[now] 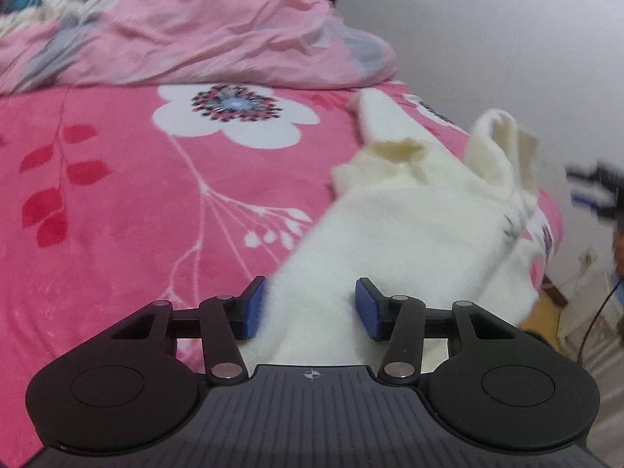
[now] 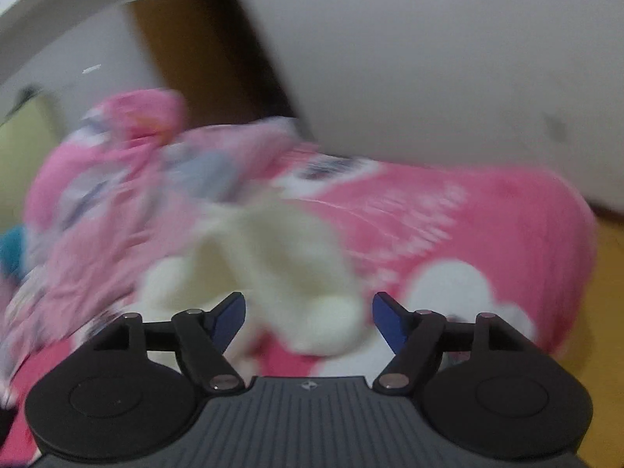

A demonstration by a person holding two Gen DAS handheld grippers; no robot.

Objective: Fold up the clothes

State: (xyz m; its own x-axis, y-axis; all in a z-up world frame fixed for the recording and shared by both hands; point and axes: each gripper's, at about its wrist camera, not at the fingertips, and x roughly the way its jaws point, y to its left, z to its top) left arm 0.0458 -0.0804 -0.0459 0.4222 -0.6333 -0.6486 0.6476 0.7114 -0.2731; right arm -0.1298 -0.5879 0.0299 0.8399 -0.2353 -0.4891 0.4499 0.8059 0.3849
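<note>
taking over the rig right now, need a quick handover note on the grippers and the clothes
Left gripper: jaws part open, white garment lies between the pads; whether they press it cannot be told.
Right gripper: open, holds nothing; the garment lies just ahead of it.
Garment: bunched on the pink blanket, near the bed's edge, one end standing up. Pink quilt heaped behind.
Done: no neat fold shows yet.
Left: probably spread it flat, then fold.

Cream-white garment (image 1: 409, 214) on pink blanket (image 1: 117, 195) with white flowers; paler pink quilt (image 1: 195, 39) behind.
</note>
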